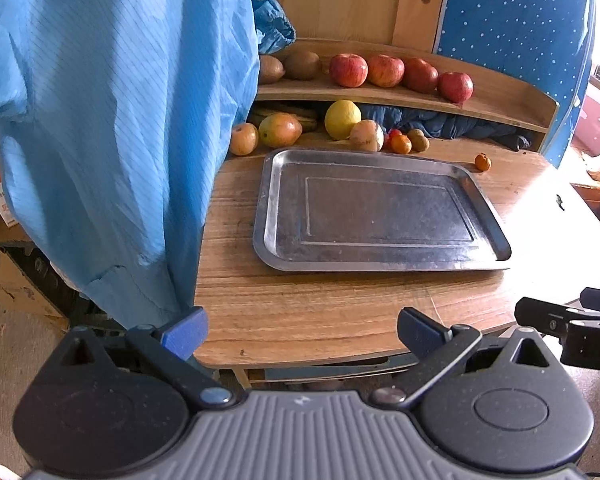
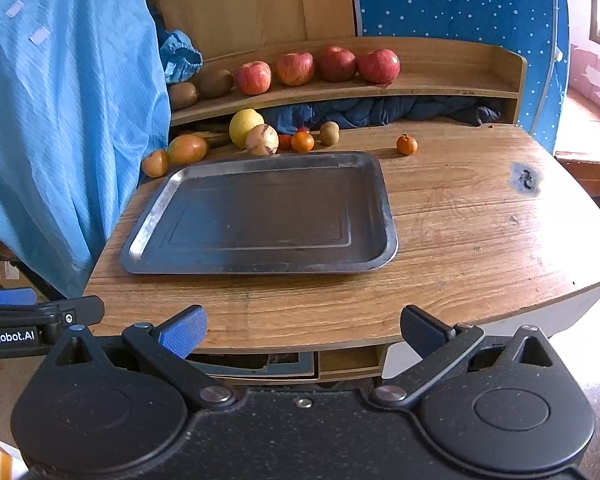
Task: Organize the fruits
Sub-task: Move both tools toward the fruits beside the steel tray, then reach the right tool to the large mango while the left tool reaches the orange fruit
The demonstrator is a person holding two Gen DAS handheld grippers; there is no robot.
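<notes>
Both grippers hang at the near edge of the desk [image 2: 460,208], jaws spread wide and grasping nothing: the left gripper [image 1: 302,334] and the right gripper [image 2: 304,332] side by side, each showing blue pads at its fingertips.

Straight ahead of them lies a metal tray [image 2: 384,200], flat on the wood, with nothing in it. Beyond the tray's far rim sits a loose row of fruit on the desk: a small brownish apple [image 2: 155,163] at the far left, a mango [image 2: 187,149] just beside it, then a yellow citrus [image 2: 244,125] with a pale round fruit [image 2: 262,140] in front of it, a small orange [image 2: 302,141] and a kiwi [image 2: 329,133]. One mandarin [image 2: 407,145] stands alone, off to the right of the tray's far corner and apart from the rest.

Farther still, a raised wooden shelf [image 2: 460,76] carries four red apples [image 2: 296,68] in a line, with two kiwis [image 2: 216,83] to their left. Under the shelf a dark blue cloth [image 2: 380,110] is bunched up. A blue garment [image 1: 112,140] hangs at the left of both grippers, covering the desk's left edge.
</notes>
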